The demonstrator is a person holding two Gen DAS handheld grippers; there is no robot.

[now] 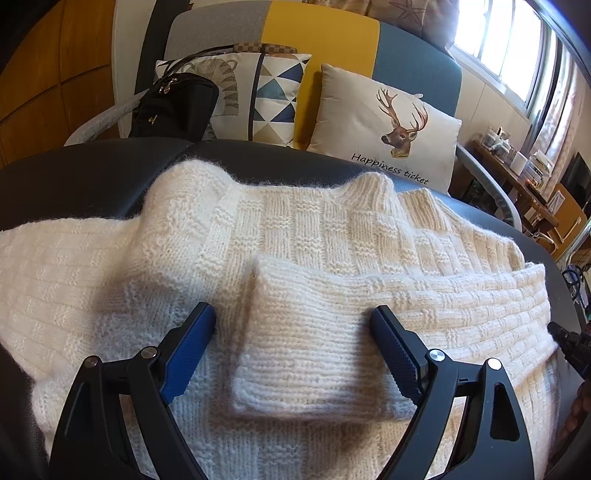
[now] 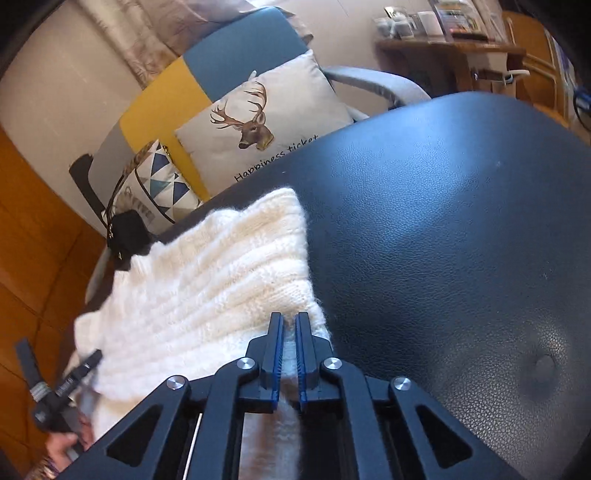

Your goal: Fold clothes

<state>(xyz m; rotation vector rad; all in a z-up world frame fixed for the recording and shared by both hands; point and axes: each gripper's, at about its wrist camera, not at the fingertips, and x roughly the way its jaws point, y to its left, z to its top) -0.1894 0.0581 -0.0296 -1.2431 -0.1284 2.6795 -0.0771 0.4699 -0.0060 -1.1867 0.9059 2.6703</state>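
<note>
Covering the left and middle of a black leather surface (image 2: 443, 221), the cream knit sweater (image 1: 295, 229) left the right half bare and open. Its far edge stopped short of the surface's back rim. Beyond stood a sofa (image 1: 325, 33) with a deer cushion (image 1: 388, 122), a triangle-pattern cushion (image 1: 273, 96) and a black bag (image 1: 173, 107); a cluttered wooden shelf (image 2: 454, 48) stood off right. Left gripper (image 1: 293, 321) had fingers spread wide, straddling a folded sleeve cuff (image 1: 317, 332). Right gripper (image 2: 290, 321) had fingers pressed together, pinching the sweater's near right corner.
</note>
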